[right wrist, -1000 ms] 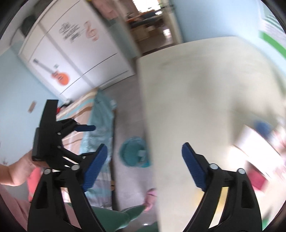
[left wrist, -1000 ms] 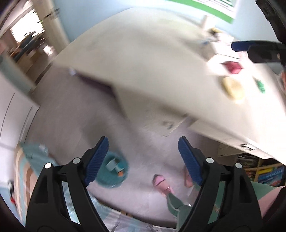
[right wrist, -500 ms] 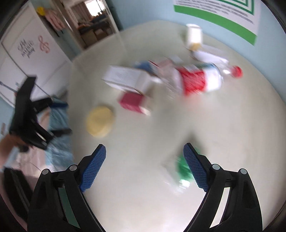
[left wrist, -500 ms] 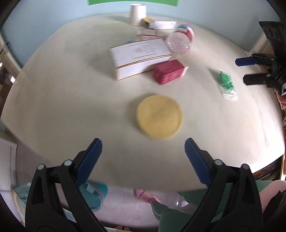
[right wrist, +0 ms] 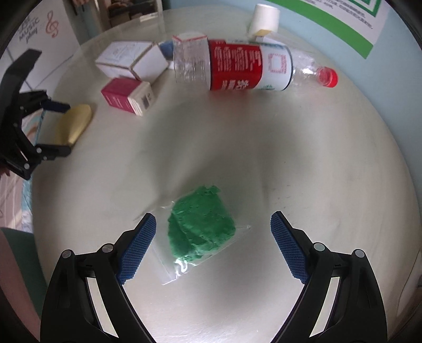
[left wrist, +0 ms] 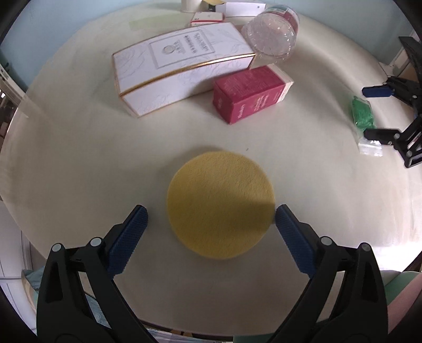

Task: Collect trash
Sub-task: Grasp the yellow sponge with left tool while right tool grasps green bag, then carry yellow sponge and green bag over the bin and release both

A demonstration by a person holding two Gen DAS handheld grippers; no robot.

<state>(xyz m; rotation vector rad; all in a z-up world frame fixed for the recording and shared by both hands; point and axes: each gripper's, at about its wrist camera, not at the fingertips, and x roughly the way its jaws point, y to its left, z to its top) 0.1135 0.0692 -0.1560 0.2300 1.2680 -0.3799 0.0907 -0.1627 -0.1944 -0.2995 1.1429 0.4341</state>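
Table (left wrist: 79, 163): round, cream-coloured, seen from above in both wrist views.
Left gripper (left wrist: 211, 219): pointing steeply down over the near edge of the table; blue-padded jaws spread wide, holding nothing.
Yellow sponge (left wrist: 220, 203): flat round disc lying near the near edge of the table, between the left jaws; right pad just beside its rim, left pad clear of it.
Right gripper (right wrist: 213, 227): pointing down over the right-hand part of the table; jaws spread wide, gripping nothing.
Green bag (right wrist: 201, 229): clear plastic pouch with crumpled green filling, flat on the table, between the right jaws and nearer the left pad; neither pad pressing it.
White box (left wrist: 182, 68): long, gold-trimmed, lying toward the far side of the table, beyond the sponge.
Red box (left wrist: 250, 92): small carton lying just beside the white box, on its nearer right side.
Plastic bottle (right wrist: 237, 64): clear, red-and-white label, red cap, lying on its side at the far part of the table; base end near the white box.
Paper cup (right wrist: 265, 17): white, at the far edge of the table behind the bottle; upright or upturned not clear.
Small items by the cup: too small to identify.
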